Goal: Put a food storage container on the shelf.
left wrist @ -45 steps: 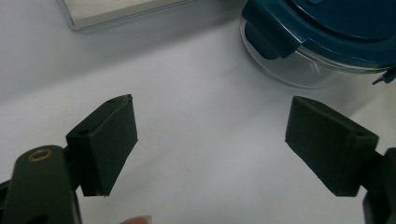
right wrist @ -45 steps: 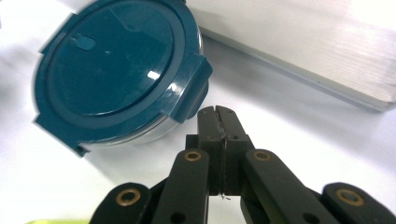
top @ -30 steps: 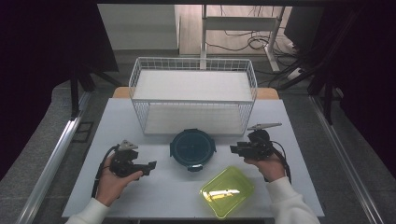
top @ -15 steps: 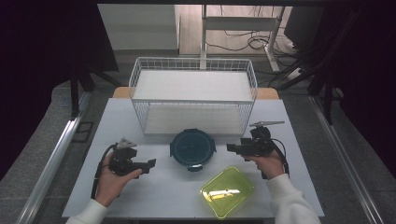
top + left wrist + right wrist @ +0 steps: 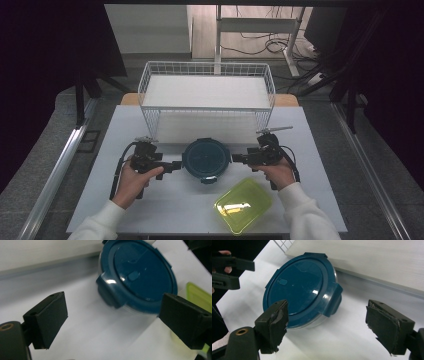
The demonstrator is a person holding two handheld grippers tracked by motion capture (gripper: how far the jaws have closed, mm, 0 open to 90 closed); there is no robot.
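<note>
1. Dark drapes close off both sides of the room, and grey floor runs round the table point(image 5: 320, 150), with a metal rail along the floor on either side.
2. Behind the table stands a white desk frame with cables trailing across pale flooring beneath it.
3. White and matte, the tabletop carries few things; a strip of its wooden edge shows at the far corners.
4. At the far half of the table sits a white wire basket point(image 5: 207, 70) with a pale flat board inside it.
5. Just in front of the basket, near the middle of the table, lies the round container with the dark blue lid point(image 5: 206, 158), lid on, with clip tabs at its rim.
6. Nearer to me and to the right lies a yellow-green rectangular container point(image 5: 244, 205), apart from the round one.
7. My left gripper point(image 5: 175, 165) points at the round container from its left, tips just beside a side clip; its jaws have just been opening and stand spread, nothing between them but bare table.
8. My right gripper point(image 5: 239, 159) points at the container from its right; its jaws have just been opening too and stand wide, with the lid's edge and a clip tab seen between them, the pads not pressing on it.
9. Both my sleeves are white.
</note>
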